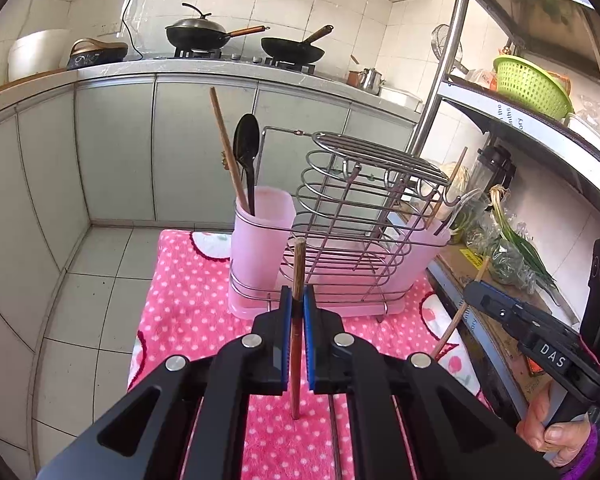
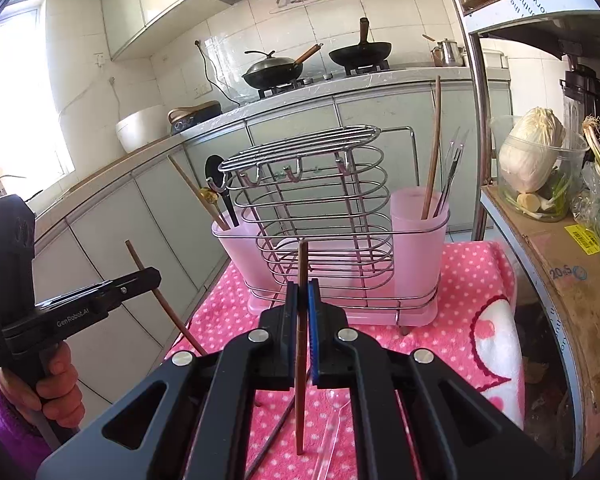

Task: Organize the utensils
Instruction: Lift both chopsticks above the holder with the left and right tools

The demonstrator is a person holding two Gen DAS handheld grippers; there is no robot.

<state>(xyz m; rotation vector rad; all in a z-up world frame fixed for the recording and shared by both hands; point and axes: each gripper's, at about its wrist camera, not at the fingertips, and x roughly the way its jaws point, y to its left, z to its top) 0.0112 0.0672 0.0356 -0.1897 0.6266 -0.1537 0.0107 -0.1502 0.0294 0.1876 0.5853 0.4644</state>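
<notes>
On the fluffy pink polka-dot towel (image 1: 188, 280), a wire rack (image 1: 340, 240) stands at 12 o'clock; 1 slim wooden chopstick (image 1: 297, 320) is clamped upright by the left gripper (image 1: 297, 300), another chopstick (image 2: 301, 320) by the right gripper (image 2: 302, 300)

A fluffy pink white-dotted cloth (image 1: 204, 300) lies under a shiny chromed wire rack (image 2: 320, 216) holding translucent matt pink plastic cups (image 1: 260, 240). Slim brown wooden chopsticks (image 2: 300, 344) look smooth and dull. The glossy black plastic spoon (image 1: 247, 148) catches the light.
</notes>
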